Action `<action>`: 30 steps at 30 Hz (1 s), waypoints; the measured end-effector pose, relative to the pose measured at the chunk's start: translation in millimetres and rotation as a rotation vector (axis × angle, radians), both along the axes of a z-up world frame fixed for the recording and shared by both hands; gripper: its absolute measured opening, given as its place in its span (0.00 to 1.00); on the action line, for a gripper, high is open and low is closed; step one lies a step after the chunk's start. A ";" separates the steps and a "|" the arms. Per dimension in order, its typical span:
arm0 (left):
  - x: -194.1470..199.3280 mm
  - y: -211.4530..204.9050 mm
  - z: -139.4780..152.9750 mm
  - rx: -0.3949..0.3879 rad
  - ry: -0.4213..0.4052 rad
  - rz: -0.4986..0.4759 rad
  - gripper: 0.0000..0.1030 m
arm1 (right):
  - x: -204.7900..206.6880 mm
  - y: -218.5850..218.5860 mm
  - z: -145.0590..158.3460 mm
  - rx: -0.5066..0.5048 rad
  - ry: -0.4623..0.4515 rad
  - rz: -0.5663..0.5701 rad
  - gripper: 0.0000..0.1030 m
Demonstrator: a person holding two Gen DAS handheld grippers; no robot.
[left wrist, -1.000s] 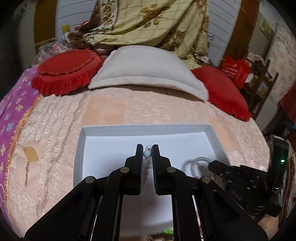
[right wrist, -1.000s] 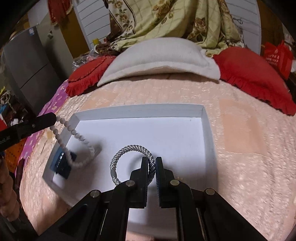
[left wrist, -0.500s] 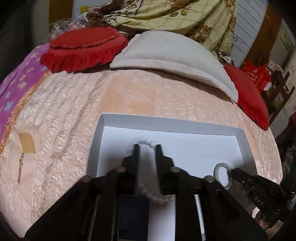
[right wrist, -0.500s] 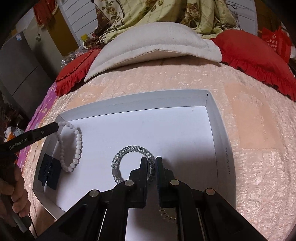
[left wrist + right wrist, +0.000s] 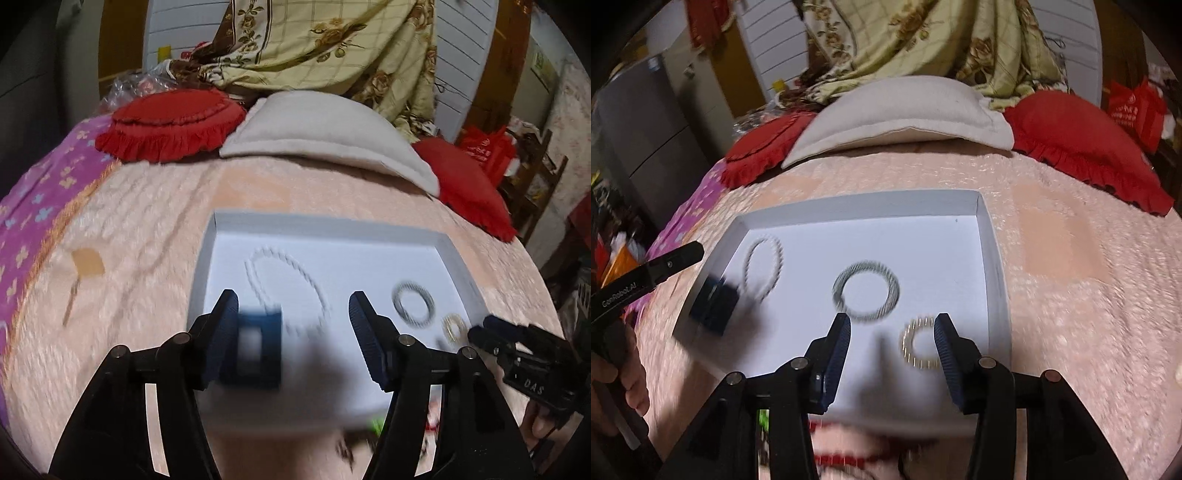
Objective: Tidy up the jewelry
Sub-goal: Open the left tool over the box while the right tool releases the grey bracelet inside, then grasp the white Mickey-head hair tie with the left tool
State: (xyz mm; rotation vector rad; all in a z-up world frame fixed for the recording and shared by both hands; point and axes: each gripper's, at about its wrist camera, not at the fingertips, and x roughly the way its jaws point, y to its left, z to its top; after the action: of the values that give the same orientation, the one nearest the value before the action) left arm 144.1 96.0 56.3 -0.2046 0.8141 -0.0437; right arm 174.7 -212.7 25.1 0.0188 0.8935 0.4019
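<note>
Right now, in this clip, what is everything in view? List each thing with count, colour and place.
shallow white cardboard tray: 1, white, on the peach quilted bedspread
white bead bracelet: 1, white, tray's left part
grey braided bracelet: 1, grey, tray's middle
small gold ring bracelet: 1, gold, tray's near right
dark blue box: 1, tray's left edge
red frilled cushions: 2, either side of the beige pillow
floral blanket: 1, behind the pillow
left gripper: open
right gripper: open
</note>
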 end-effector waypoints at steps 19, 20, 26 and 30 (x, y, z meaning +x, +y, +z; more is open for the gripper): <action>-66.3 -57.9 -53.8 0.010 0.049 -0.283 0.60 | -106.9 -90.6 -32.0 -0.114 0.015 -0.179 0.59; -64.5 -60.0 -55.7 0.018 0.053 -0.280 0.60 | -105.3 -92.2 -33.4 -0.107 0.023 -0.184 0.59; -63.9 -77.4 -67.1 0.054 0.086 -0.339 0.60 | -105.2 -81.9 -33.2 -0.114 0.017 -0.150 0.59; -63.6 -77.9 -68.3 0.063 0.072 -0.329 0.48 | -105.6 -77.1 -34.1 -0.128 0.015 -0.137 0.59</action>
State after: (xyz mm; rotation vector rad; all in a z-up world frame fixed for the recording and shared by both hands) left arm 80.5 18.1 -12.0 -0.0110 0.9128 -0.3208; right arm 69.1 -289.7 -9.0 -0.0351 0.9251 0.2169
